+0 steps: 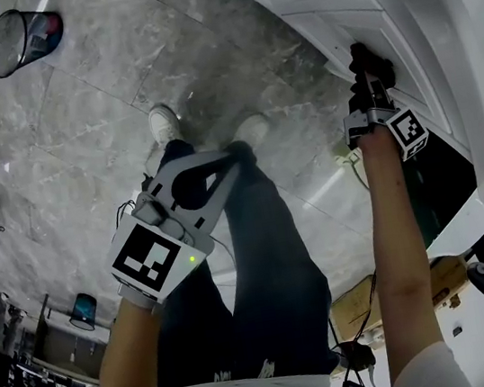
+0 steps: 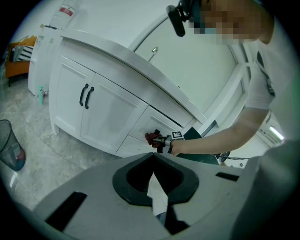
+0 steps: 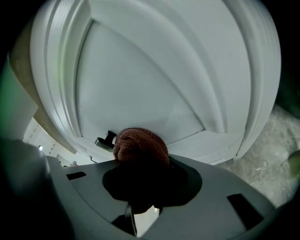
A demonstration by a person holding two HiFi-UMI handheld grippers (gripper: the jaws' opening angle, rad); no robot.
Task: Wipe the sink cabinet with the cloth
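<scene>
A dark red cloth is bunched between the jaws of my right gripper, which is shut on it. The cloth presses against a white recessed panel of the sink cabinet. In the head view the cloth sits at the tip of the right gripper, against the cabinet front. The left gripper view shows the cloth low on the cabinet, right of the double doors. My left gripper hangs above the floor, away from the cabinet, jaws together and holding nothing.
Black handles mark the double doors, and another handle lies just left of the cloth. A dark open compartment is beside my right arm. A wire wastebasket stands on the marble floor. My feet are below.
</scene>
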